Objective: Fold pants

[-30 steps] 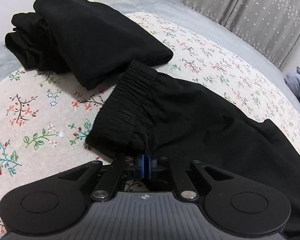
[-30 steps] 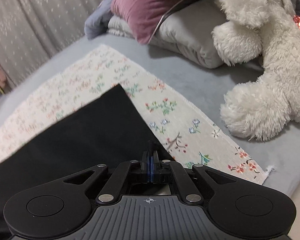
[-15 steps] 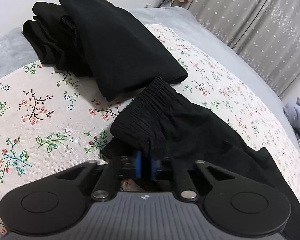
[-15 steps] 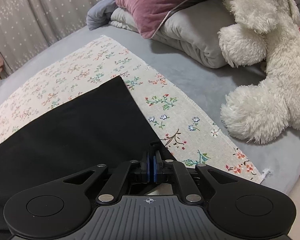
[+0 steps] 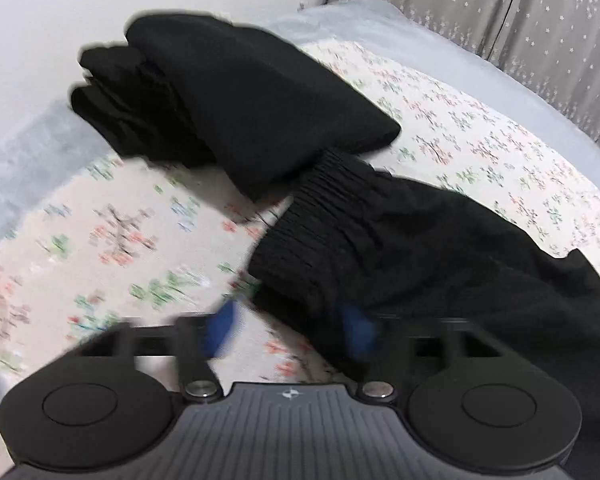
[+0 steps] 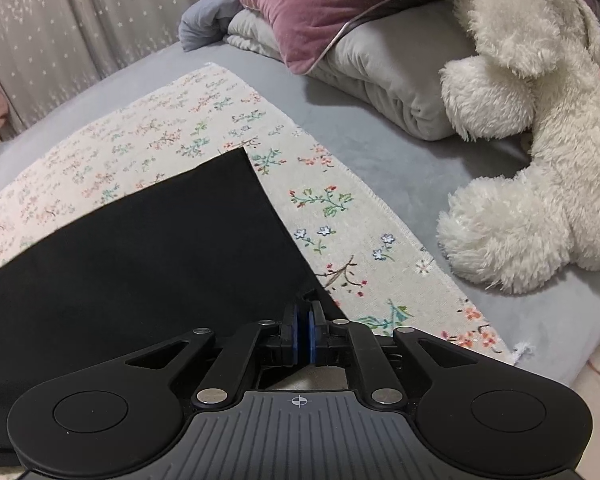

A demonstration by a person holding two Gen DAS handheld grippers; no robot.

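Observation:
Black pants lie stretched over a floral cloth (image 5: 112, 240) on the bed. In the left wrist view their gathered elastic waistband (image 5: 324, 220) lies just ahead of my left gripper (image 5: 288, 332). Its jaws are opening wide, and the waistband's near corner rests loose between the blurred blue pads (image 5: 220, 332). In the right wrist view the flat pant leg (image 6: 148, 248) ends at a straight hem. My right gripper (image 6: 303, 340) sits at the hem's near corner. Its jaws are opening, a narrow gap shows between the blue pads (image 6: 294, 340), and the cloth edge lies at the tips.
A second black garment (image 5: 240, 112) lies folded in a stack beyond the waistband, near the white wall. A white plush toy (image 6: 540, 140), a pink pillow (image 6: 320, 12) and a folded grey blanket (image 6: 380, 72) crowd the right. Grey sheet (image 6: 380, 168) and curtains (image 5: 520, 12) lie beyond the cloth.
My left gripper's jaws have sprung wide apart and let go of the waistband corner. My right gripper's pads, pressed together before, have parted slightly at the hem.

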